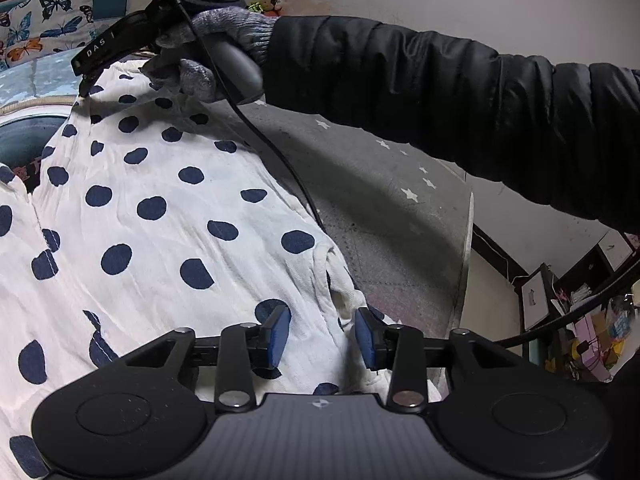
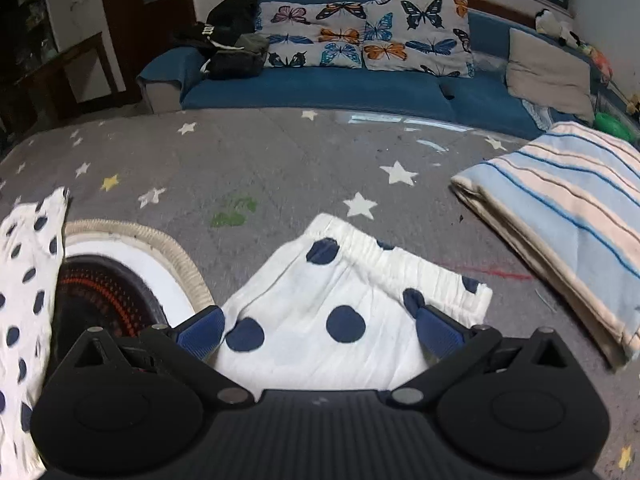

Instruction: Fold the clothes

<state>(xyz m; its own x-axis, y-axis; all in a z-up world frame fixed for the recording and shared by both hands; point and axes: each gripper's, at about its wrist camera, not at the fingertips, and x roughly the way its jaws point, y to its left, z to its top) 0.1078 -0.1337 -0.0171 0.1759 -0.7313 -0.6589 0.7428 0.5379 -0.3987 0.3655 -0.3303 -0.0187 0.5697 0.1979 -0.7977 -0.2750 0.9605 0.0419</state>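
My left gripper (image 1: 322, 336) sits right over the polka dot garment (image 1: 160, 208), white with navy dots. Its blue pads are apart with a bunched fold of the fabric rising between them, and they don't look to be pressing on it, so I'd call it open. Can't say for sure whether a pad just brushes the cloth.

From the left camera I also see my right gripper (image 1: 86, 82) further up the same garment, held in my gloved hand (image 1: 224, 40) with my black puffy sleeve (image 1: 440, 96) stretching across. Its tip touches the far edge of the cloth, but from that angle I can't tell if it's pinching anything.

The right camera clears it up: the pads (image 2: 200, 332) stand wide apart with the elastic waistband end of the garment (image 2: 340, 304) lying flat between them on the grey star blanket (image 2: 280, 160). Open, not gripping.

A folded striped towel (image 2: 568, 216) lies off to the right, well apart. A round rope-edged basket (image 2: 152, 248) is beside the garment on the left. Blue sofa (image 2: 340, 88) with butterfly pillows (image 2: 368, 36) in the back
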